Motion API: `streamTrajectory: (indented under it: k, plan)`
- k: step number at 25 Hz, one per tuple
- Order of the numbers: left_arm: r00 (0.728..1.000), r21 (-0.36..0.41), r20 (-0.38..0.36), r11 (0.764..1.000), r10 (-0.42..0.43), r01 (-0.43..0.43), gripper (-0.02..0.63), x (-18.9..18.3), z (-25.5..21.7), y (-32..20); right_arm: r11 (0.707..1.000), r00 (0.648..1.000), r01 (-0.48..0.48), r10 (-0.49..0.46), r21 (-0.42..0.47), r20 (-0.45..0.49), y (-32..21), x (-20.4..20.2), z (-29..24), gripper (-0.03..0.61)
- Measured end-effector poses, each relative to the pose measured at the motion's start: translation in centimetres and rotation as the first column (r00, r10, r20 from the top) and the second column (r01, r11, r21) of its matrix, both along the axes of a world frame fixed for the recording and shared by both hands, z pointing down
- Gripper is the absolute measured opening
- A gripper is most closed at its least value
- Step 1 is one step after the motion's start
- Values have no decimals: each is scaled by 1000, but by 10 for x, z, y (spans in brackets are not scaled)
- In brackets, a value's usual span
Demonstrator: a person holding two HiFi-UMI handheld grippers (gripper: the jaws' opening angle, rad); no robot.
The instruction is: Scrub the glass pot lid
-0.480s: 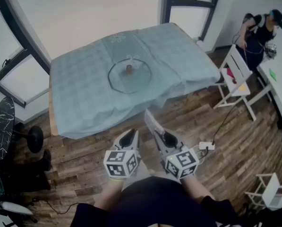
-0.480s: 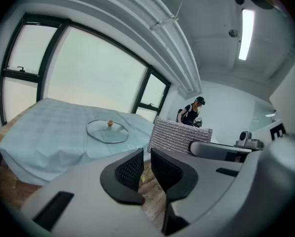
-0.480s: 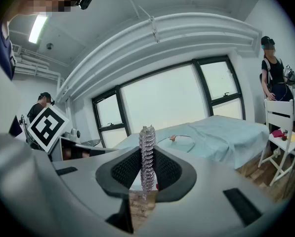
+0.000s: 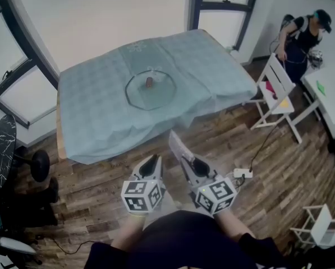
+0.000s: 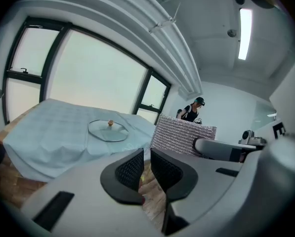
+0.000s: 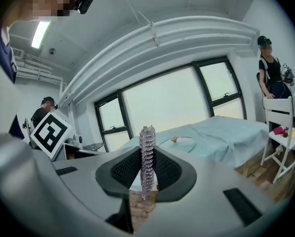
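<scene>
The round glass pot lid (image 4: pixel 149 91) with a small brown knob lies flat on the table's light blue cloth (image 4: pixel 94 111), well ahead of both grippers. It also shows in the left gripper view (image 5: pixel 107 131) and in the right gripper view (image 6: pixel 185 142). My left gripper (image 4: pixel 151 161) (image 5: pixel 146 158) hovers over the wooden floor short of the table, its jaws a narrow gap apart with nothing between them. Beside it, my right gripper (image 4: pixel 186 161) (image 6: pixel 147 166) is shut on a silvery mesh scrub pad (image 4: pixel 176 143) (image 6: pixel 147 149), which stands upright out of the jaws.
A white chair (image 4: pixel 280 87) stands right of the table, with a person (image 4: pixel 301 37) and a white table (image 4: pixel 329 91) behind it. A power strip (image 4: pixel 243 174) and its cable lie on the floor near my right gripper. A dark stool (image 4: pixel 3 149) stands at the left.
Both grippers keep their pose and grip. The table sits slightly higher and further left in the head view, and the person at the back right has shifted a little.
</scene>
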State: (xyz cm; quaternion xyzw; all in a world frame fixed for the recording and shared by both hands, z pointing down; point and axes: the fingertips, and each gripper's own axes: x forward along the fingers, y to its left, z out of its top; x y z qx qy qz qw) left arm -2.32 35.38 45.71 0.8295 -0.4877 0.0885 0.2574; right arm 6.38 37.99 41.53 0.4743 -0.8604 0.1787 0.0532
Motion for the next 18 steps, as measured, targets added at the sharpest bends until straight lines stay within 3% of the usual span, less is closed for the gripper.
streamTrajectory:
  k: [8, 18]
  plan:
    - [1000, -25, -1, 1000, -17, 17, 44, -5, 5, 2, 1000, 997, -19, 19, -8, 81, -4, 3, 4, 78]
    - [999, -45, -13, 998, -48, 48, 44, -14, 12, -45, 1000, 996, -11, 11, -1, 85, -44, 2, 13, 78]
